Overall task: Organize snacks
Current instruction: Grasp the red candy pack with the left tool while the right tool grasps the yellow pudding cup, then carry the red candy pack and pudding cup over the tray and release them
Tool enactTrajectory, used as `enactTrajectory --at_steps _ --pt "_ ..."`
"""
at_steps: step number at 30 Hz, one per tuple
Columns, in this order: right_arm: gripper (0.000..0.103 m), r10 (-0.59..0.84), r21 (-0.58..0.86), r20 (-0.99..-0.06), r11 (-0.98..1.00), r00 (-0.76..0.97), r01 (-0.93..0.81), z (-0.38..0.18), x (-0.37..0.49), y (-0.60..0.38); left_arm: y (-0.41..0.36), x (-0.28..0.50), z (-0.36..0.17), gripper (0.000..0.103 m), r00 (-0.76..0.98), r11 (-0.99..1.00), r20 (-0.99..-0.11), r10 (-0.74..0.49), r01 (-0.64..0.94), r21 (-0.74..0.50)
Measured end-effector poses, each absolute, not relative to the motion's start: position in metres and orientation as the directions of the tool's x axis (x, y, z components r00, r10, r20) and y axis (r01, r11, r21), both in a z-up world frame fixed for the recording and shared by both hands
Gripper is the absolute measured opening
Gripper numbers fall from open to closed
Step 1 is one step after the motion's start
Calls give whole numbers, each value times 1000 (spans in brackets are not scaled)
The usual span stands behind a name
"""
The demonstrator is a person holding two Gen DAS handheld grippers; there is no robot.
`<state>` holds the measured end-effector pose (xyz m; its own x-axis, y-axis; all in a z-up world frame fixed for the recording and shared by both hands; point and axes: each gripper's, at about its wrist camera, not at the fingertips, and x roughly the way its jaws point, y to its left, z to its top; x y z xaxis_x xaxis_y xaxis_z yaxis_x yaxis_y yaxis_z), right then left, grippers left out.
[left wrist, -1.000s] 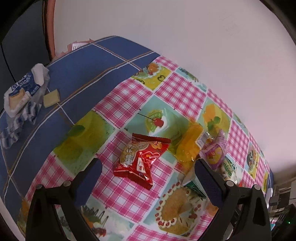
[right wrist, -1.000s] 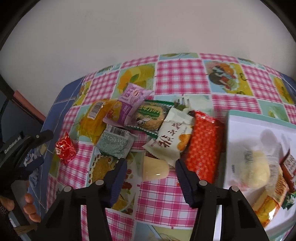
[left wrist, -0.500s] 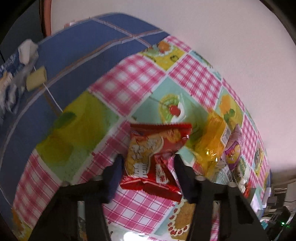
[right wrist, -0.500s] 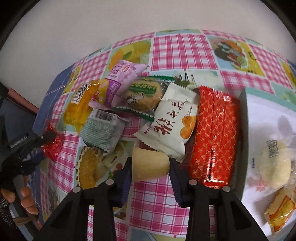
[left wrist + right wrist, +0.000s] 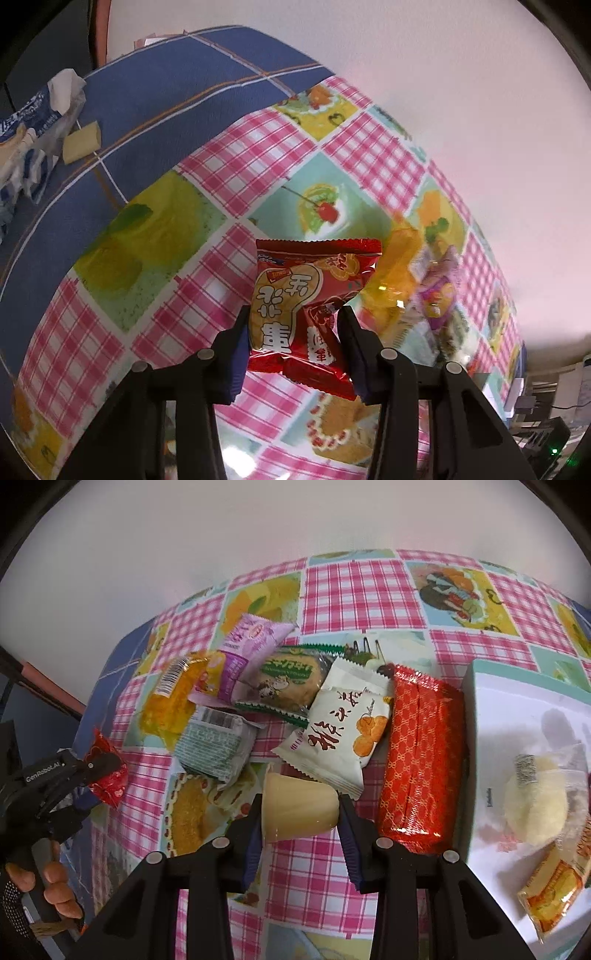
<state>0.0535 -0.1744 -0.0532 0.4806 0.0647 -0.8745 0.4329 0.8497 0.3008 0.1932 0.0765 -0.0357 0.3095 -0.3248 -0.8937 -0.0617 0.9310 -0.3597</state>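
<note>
Fingers (image 5: 349,332) hide the red snack packet's (image 5: 295,306) side edges.

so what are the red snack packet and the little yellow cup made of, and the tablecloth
Red snack packet: thin glossy plastic film, likely foil-lined; it creases, glints, and has crimped zigzag ends.
Yellow cup: smooth, slightly translucent plastic, probably a jelly or pudding cup; it holds its shape.
Tablecloth: looks like wipeable vinyl or oilcloth, with a printed pattern and faint sheen, though coated fabric is possible.

A red snack packet (image 5: 306,306) and a pale yellow jelly cup (image 5: 299,806) sit over a pink-checked tablecloth (image 5: 365,587).
</note>
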Motion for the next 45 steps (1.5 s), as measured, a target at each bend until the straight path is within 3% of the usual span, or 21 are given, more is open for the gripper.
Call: enactTrajectory --at_steps 14,27,39,45 --pt "40 -15 279 -867 814 498 509 -15 2 -196 18 141 24 47 358 920 -850 -386 87 -381" --pt "40 -126 286 -867 667 483 687 -1 -72 -278 -62 96 42 47 319 903 -852 -416 258 -344" --pt "40 -197 301 -876 489 440 819 -15 -131 -352 -163 56 23 47 254 838 -881 -399 491 -237" --pt "40 -214 314 -869 458 446 832 -22 -137 -374 -208 63 0 47 228 823 -903 -363 532 -197"
